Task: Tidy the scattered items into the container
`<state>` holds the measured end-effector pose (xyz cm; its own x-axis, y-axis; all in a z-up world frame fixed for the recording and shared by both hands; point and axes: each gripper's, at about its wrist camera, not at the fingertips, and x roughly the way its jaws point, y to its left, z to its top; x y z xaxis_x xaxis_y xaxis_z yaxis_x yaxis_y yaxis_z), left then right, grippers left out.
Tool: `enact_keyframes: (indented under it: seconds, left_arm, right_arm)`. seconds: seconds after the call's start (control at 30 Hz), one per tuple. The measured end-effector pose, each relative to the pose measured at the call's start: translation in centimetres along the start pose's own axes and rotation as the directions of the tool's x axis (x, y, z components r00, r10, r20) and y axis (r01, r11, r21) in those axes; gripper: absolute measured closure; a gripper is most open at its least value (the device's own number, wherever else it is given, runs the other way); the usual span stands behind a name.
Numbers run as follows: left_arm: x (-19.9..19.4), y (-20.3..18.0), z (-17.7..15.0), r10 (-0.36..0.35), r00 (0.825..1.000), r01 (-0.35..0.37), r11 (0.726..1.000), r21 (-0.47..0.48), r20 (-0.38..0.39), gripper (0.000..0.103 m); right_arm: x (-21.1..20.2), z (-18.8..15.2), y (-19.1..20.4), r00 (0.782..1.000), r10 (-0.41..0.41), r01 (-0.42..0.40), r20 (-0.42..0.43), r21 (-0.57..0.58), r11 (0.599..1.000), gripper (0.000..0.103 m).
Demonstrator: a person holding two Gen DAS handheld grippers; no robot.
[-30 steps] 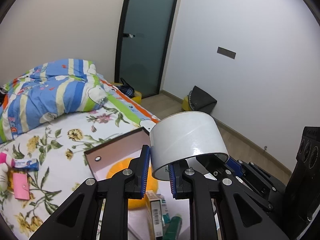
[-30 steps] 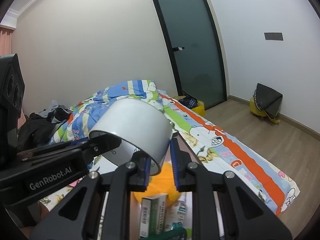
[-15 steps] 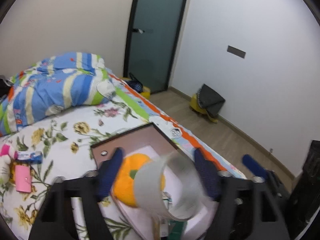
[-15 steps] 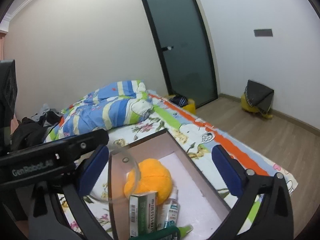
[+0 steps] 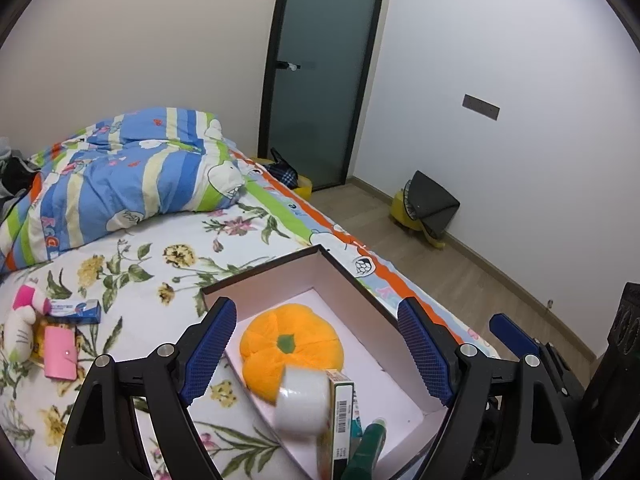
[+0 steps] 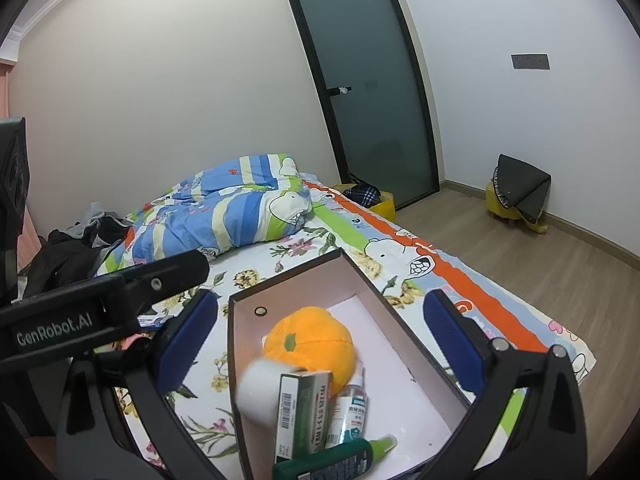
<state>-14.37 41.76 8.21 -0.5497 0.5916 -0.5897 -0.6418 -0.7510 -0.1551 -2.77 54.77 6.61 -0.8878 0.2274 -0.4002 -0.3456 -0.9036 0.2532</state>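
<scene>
The open cardboard box lies on the flowered bed sheet. Inside it are an orange pumpkin plush, a green-and-white carton, a clear spray bottle and a green bottle. A white tape roll, blurred, rests against the plush and the carton by the box's left wall. My left gripper hangs open above the box, nothing between its pads. My right gripper stands wide open over the same box, also empty.
On the sheet to the left lie a pink wallet, a blue tube carton and a white cat plush. A striped duvet is bunched at the bed's head. Wooden floor and a glass door lie to the right.
Both grippers were shut on the white tape roll a second ago. Both have opened wide, and the roll has dropped into the box beside the plush.
</scene>
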Motion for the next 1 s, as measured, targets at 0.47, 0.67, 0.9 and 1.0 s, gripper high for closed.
enact_keyframes:
  seconds: [0.47,0.67,0.9,1.0]
  left_arm:
    - [-5.2,4.2,-1.6,0.057,0.998,-0.055,0.996,-0.068,0.026,0.011]
    - [-8.3,5.7,-1.8,0.073,0.996,-0.069,0.995,-0.078,0.055,0.011]
    - [-11.7,7.0,-2.7,0.087,0.993,-0.08,0.994,-0.079,0.082,0.002]
    - [-12.8,7.2,-3.1,0.087,0.993,-0.08,0.994,-0.078,0.085,0.002]
  right_arm:
    - [-2.7,-1.0,4.9,0.999,-0.005,0.002,-0.038,-0.061,0.998,0.0]
    - [-4.5,-1.8,6.9,0.999,-0.005,0.002,-0.054,-0.065,0.998,0.0]
    - [-6.1,-2.7,9.3,0.998,-0.006,0.0,-0.06,-0.095,0.995,0.0]
    - [-6.5,-2.8,10.3,0.997,-0.017,0.008,-0.076,-0.124,0.992,0.0]
